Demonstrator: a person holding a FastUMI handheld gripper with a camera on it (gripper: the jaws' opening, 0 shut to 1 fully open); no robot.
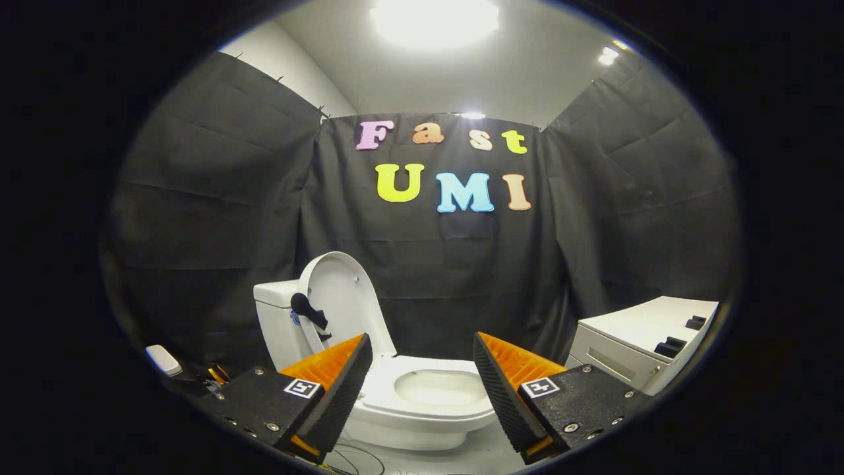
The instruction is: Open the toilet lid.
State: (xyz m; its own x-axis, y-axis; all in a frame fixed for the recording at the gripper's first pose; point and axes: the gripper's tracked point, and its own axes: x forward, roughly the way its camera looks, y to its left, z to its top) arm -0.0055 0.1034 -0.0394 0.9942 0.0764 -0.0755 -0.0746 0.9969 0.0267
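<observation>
The toilet lid (343, 297) is standing raised, leaning back against the tank (277, 323). Its shape is a rounded oval with a smooth, glossy white underside facing out. A dark knob-like piece with a striped strap (310, 313) is hanging on the lid's near edge; what it is made of cannot be told.

The toilet (422, 402) is sitting just beyond the tongs (422, 379), with the bowl showing in the gap between the two fingers. The seat ring is lying flat, smooth and white, with a pale oval opening in its middle. The tank is a boxy white block with rounded corners.

The tongs are standing wide apart and gripping nothing. Both fingers (343, 389) are wedge-shaped, with finely ribbed inner faces turned toward each other. Each finger is mounted on a flat block with small screw heads and a square printed marker on top. The fingers are pointing level toward the bowl, well short of the lid and touching no part of the toilet.

Off to the right of the fingers, a white cabinet (643, 340) with a flat top and a panel front is standing near the cloth wall; two small dark blocks (682, 335) are lying on its top. To the left of the fingers, a small white rounded object (163, 359) is lying low beside some loose cables. The floor below the bowl is pale and smooth. Creased black cloth is hanging on three sides under a bright ceiling lamp (435, 20).
</observation>
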